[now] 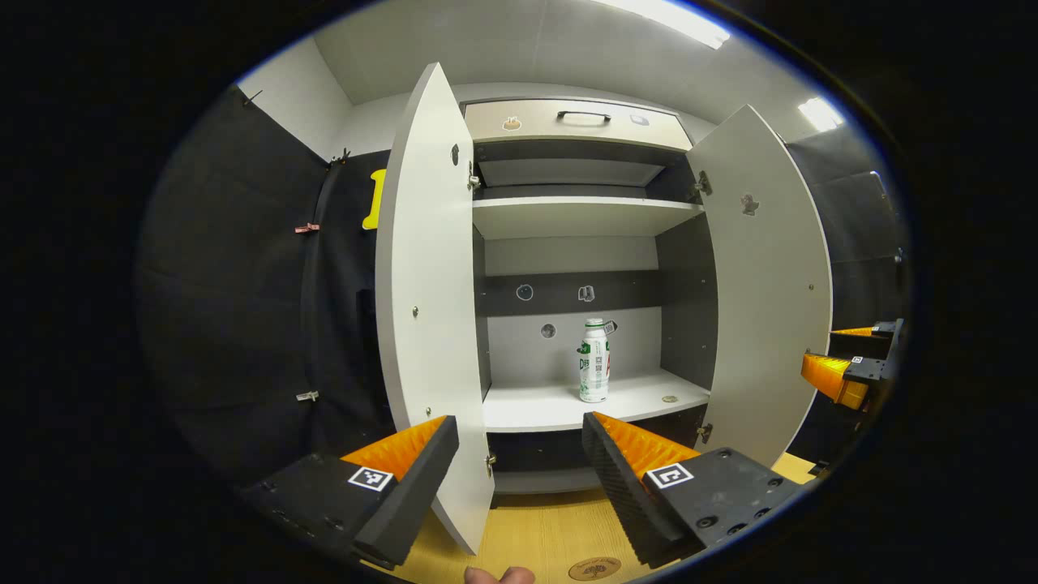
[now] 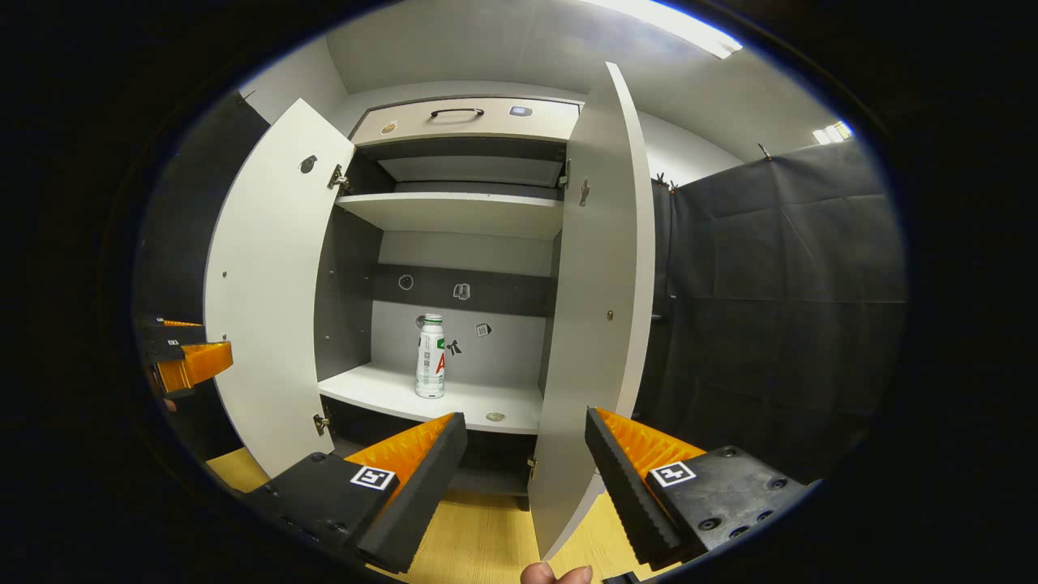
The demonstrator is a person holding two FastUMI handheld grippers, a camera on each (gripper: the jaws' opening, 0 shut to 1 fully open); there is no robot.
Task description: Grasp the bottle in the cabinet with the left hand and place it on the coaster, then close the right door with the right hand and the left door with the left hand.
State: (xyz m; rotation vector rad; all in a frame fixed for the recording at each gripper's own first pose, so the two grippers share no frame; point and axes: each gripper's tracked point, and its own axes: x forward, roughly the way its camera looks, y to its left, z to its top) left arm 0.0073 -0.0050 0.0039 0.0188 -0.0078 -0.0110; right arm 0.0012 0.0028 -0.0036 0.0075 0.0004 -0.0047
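Nothing is done yet: the bottle (image 1: 594,361) stands on the cabinet shelf (image 1: 559,405), both doors open, coaster (image 1: 594,568) bare, left gripper (image 1: 519,442) and right gripper (image 2: 525,442) fingers apart, empty.

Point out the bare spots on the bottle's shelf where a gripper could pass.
The lower shelf is bare left of the bottle, up to the left door. To its right a narrower strip runs to the dark side wall, holding only a small disc. The shelf above looks bare. Nowhere is crowded.
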